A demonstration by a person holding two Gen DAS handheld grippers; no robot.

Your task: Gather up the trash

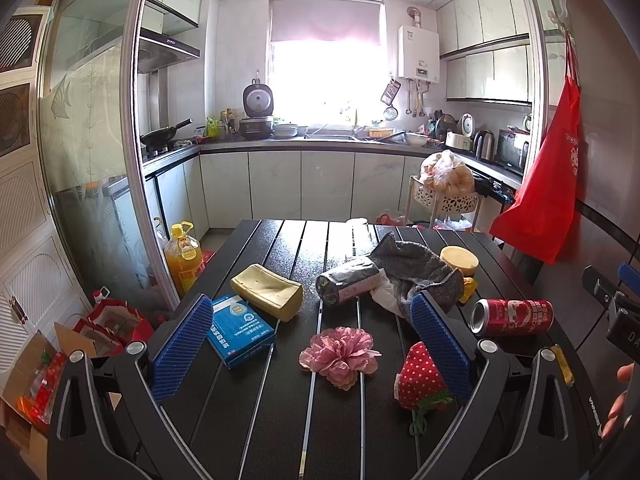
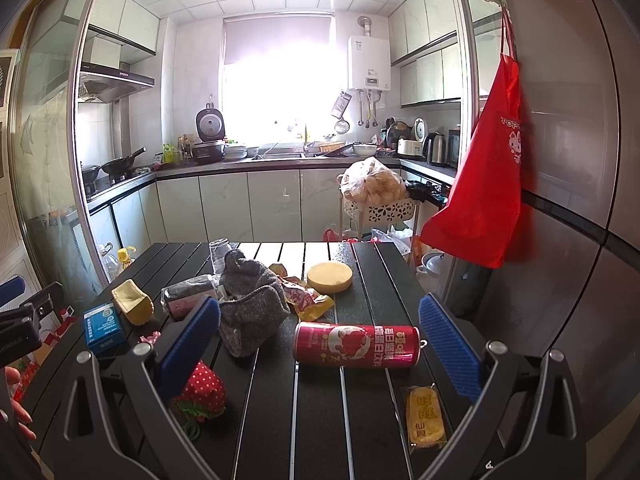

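A black slatted table (image 1: 280, 420) (image 2: 384, 280) carries the clutter. A red drink can (image 1: 514, 317) (image 2: 356, 345) lies on its side. Close by are a yellow snack packet (image 2: 425, 421), a crumpled red-yellow wrapper (image 2: 306, 298), white crumpled plastic (image 1: 386, 294) and a black-pink roll pack (image 1: 348, 285) (image 2: 186, 298). My left gripper (image 1: 312, 344) is open above a pink flower (image 1: 340, 354). My right gripper (image 2: 318, 350) is open, its blue pads either side of the can, not touching it.
A blue box (image 1: 240, 330) (image 2: 103, 326), yellow sponge (image 1: 269, 290), grey knit cloth (image 1: 420, 272) (image 2: 250, 312), round yellow sponge (image 2: 330, 277), strawberry pouch (image 1: 420, 376) (image 2: 204, 388) and upturned glass (image 2: 220, 254) share the table. An oil bottle (image 1: 185, 258) and boxes (image 1: 108, 326) stand left; a red apron (image 2: 480, 168) hangs right.
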